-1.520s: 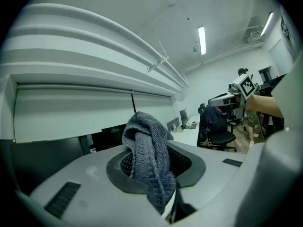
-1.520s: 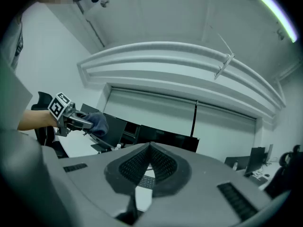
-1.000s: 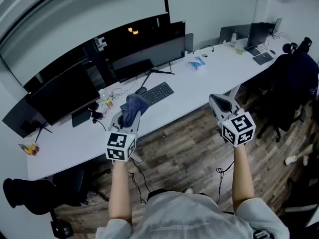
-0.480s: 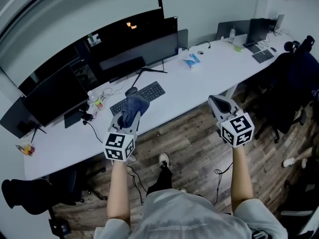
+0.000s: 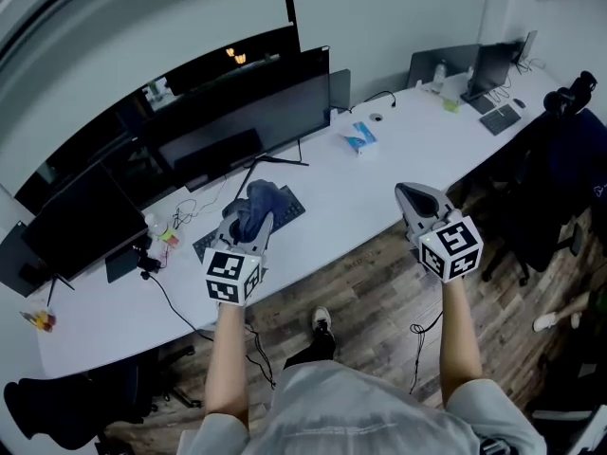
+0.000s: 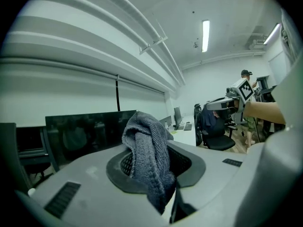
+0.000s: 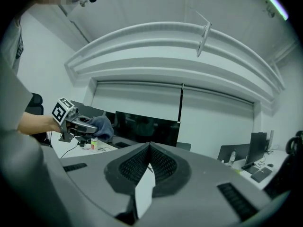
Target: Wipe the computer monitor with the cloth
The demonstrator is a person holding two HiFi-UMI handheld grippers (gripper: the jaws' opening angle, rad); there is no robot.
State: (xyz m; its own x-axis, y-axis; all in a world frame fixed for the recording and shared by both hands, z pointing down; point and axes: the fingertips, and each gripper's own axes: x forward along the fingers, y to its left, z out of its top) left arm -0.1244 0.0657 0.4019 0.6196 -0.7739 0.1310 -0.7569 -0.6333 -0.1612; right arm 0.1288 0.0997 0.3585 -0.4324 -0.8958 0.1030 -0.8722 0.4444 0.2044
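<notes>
The left hand-held gripper (image 5: 248, 224) is clamped on a grey-blue cloth (image 5: 257, 204). The cloth bunches up above the jaws and a fold hangs down between them. In the head view this hand-held gripper hovers over the near edge of the white tabletop (image 5: 379, 183), and the cloth covers part of a black keyboard (image 5: 287, 209). The wide dark computer monitor (image 5: 248, 112) stands at about 12 o'clock from the cloth, well apart from it, with its screen off. The right hand-held gripper (image 5: 418, 198) is at 3 o'clock from the left one, over the wooden floor (image 5: 365, 287) just off the tabletop's edge. Its jaws are pressed together with nothing between them. Each marker cube (image 5: 230, 277) carries black-and-white square patterns, not letters. A small blue packet (image 5: 359, 138) lies on the tabletop at 1 o'clock from the cloth; its print is too small to read.
</notes>
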